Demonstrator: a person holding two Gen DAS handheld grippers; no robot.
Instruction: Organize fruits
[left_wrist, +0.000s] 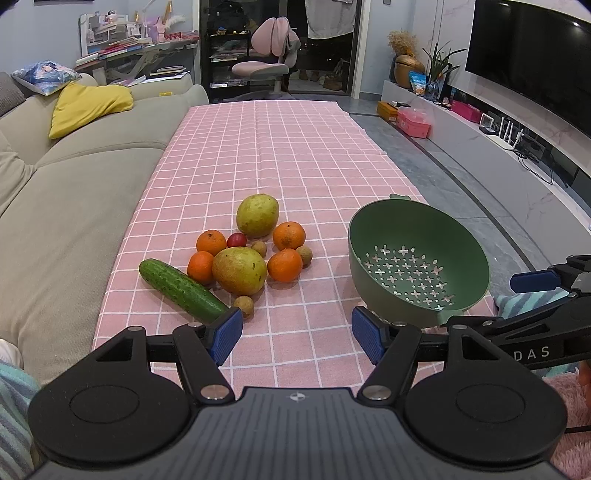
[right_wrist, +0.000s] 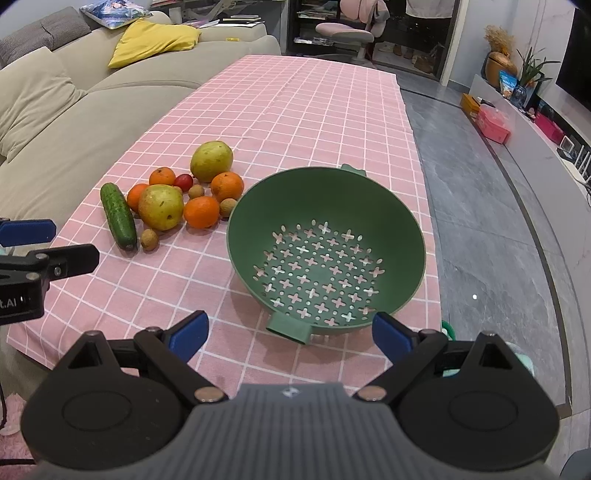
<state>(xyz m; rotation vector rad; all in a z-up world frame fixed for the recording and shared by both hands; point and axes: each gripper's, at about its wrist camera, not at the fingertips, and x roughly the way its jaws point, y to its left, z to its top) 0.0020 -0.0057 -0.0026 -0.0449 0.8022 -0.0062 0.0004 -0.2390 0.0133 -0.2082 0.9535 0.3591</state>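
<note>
Fruits (left_wrist: 243, 254) heaped beside empty green colander (right_wrist: 388, 206): oranges, pears, cucumber; left tool (left_wrist: 297, 334), right tool (right_wrist: 291, 336) both wide.

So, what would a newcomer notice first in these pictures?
First the empty green colander on the pink checked tablecloth, in front of the open right gripper. To its left lies a tight cluster of fruit: oranges, pears and a cucumber, ahead of the open left gripper.
</note>
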